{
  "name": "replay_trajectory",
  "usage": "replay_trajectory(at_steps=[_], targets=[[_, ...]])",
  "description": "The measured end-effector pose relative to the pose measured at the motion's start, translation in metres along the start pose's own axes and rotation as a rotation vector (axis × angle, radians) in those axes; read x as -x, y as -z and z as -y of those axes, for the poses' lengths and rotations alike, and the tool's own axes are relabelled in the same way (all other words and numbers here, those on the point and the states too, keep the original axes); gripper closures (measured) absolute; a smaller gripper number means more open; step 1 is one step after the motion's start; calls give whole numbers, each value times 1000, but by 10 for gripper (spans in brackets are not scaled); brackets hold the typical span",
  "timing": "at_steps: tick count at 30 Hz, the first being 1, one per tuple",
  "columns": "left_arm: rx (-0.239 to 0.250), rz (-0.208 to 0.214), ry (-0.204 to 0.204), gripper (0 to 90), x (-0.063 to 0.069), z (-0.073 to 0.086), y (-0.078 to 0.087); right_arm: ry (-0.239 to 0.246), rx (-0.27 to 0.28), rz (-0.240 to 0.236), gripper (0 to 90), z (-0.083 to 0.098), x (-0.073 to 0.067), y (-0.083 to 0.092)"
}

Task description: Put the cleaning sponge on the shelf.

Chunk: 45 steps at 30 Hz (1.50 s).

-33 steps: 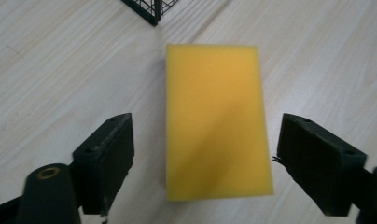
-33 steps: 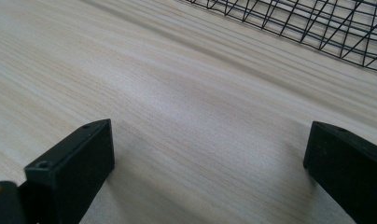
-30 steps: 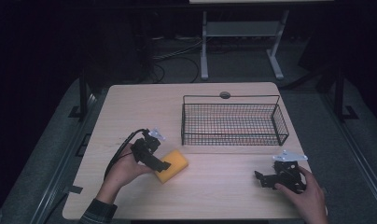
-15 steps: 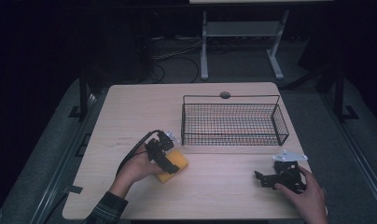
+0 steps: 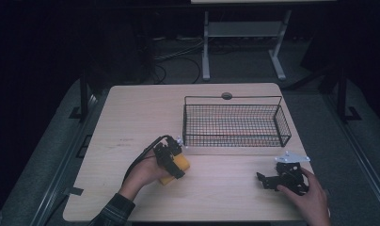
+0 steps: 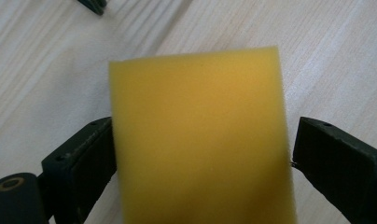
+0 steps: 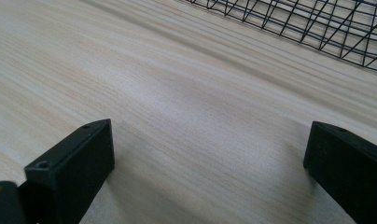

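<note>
Your left hand-held gripper [image 5: 171, 160] moved from lower left toward centre, now over yellow sponge [image 6: 198, 140]. Jaws wide open, straddling sponge on tabletop [image 5: 146, 113], not yet squeezing. Right hand-held gripper [image 5: 273, 181] open, empty.

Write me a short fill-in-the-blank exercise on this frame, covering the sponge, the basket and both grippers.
1. The yellow rectangular foam sponge lies between the jaws of the ____ gripper.
2. The black wire mesh basket holds ____ items.
3. The jaws of the right gripper stand ____ above bare wood.
4. The sponge rests on the light wooden ____, outside the basket.

Missing words: left; no; open; table
</note>
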<state>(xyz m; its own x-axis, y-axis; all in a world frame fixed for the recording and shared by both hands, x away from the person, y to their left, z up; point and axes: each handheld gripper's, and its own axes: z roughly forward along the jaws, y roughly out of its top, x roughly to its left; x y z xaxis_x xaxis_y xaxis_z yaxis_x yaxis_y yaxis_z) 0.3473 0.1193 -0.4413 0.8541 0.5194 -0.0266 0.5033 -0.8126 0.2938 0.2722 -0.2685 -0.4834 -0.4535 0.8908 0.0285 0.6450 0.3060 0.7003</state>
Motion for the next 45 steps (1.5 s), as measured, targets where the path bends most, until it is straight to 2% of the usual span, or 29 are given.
replay_trajectory(at_steps=[4, 12, 18, 21, 34, 42, 45], targets=[[-1, -11, -5, 137, 0, 0, 0, 0, 0, 0, 12, 0, 0, 0], [3, -1, -4, 211, 0, 2, 2, 0, 0, 0, 12, 0, 0, 0], [0, 2, -10, 219, -1, 3, 3, 0, 0, 0, 12, 0, 0, 0], [17, 21, -1, 221, -1, 4, 4, 0, 0, 0, 12, 0, 0, 0], [55, 51, -3, 223, 0, 2, 19, 0, 0, 0, 12, 0, 0, 0], [70, 77, -27, 224, 2, -2, 27, 0, 0, 0, 12, 0, 0, 0], [60, 73, -42, 223, 2, -3, 30, 0, 0, 0, 12, 0, 0, 0]])
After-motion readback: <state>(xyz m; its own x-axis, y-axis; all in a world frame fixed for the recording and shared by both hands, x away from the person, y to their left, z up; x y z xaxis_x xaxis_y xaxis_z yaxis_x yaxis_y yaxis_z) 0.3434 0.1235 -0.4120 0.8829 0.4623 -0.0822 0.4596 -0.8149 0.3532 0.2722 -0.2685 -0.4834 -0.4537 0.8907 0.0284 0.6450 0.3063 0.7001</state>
